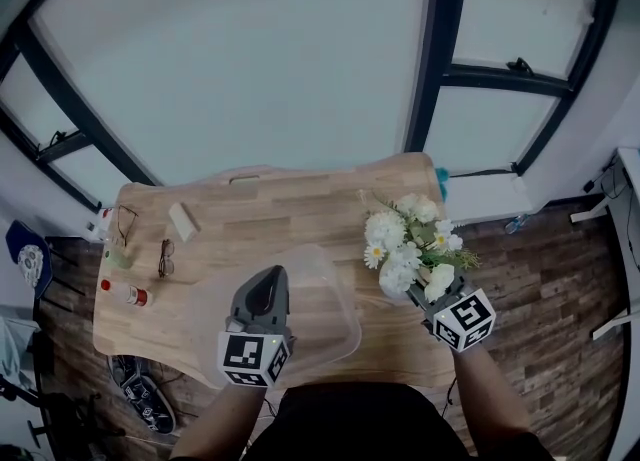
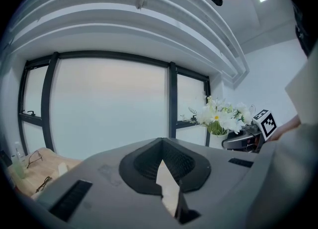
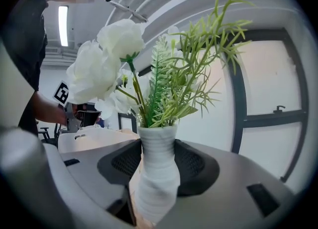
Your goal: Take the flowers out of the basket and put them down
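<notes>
A bunch of white flowers point(image 1: 405, 244) with green sprigs stands in a small ribbed white vase point(image 3: 158, 173). My right gripper point(image 1: 418, 294) is shut on that vase and holds it upright over the right side of the wooden table point(image 1: 260, 209). In the right gripper view the blooms point(image 3: 114, 59) rise straight above the jaws. A translucent plastic basket point(image 1: 330, 299) sits at the table's near edge. My left gripper point(image 1: 262, 284) is shut on its thin wall point(image 2: 168, 188). From the left gripper view the flowers point(image 2: 221, 118) show off to the right.
On the table's left part lie two pairs of glasses point(image 1: 165, 257), a small white block point(image 1: 183, 221) and a red-capped bottle point(image 1: 125, 294). A blue object point(image 1: 441, 181) sits at the far right corner. Shoes point(image 1: 140, 389) lie on the floor below. Large windows stand behind.
</notes>
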A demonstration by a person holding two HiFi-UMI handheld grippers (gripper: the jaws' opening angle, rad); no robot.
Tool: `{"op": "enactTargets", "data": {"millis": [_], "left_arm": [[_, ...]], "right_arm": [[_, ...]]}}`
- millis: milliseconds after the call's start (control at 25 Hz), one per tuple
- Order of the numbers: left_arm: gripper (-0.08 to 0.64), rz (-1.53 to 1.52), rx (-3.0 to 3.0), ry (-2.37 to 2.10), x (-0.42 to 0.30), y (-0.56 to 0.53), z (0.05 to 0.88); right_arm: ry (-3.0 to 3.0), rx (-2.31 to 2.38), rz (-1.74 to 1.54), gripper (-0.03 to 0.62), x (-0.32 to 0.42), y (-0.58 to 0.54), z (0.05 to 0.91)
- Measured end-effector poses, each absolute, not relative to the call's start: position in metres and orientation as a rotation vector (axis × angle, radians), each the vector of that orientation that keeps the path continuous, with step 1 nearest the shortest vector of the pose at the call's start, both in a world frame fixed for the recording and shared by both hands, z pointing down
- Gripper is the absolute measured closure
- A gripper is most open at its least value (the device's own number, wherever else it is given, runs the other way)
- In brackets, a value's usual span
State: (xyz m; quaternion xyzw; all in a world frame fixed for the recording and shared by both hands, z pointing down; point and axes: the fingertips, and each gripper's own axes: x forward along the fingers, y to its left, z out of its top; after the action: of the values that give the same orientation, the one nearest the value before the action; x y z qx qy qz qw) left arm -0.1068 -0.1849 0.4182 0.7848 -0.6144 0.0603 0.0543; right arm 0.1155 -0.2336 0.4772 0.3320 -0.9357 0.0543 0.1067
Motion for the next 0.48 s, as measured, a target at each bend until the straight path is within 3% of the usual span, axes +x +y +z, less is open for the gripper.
{"op": "enactTargets", "data": {"millis": [480], "left_arm": [[0.555,0.168,2.371,-1.865,-0.094,-0.2,0.431]], "right_arm": [[-2.727,1.026,0.228,0.364,0.12,-0.238,0.515]]}}
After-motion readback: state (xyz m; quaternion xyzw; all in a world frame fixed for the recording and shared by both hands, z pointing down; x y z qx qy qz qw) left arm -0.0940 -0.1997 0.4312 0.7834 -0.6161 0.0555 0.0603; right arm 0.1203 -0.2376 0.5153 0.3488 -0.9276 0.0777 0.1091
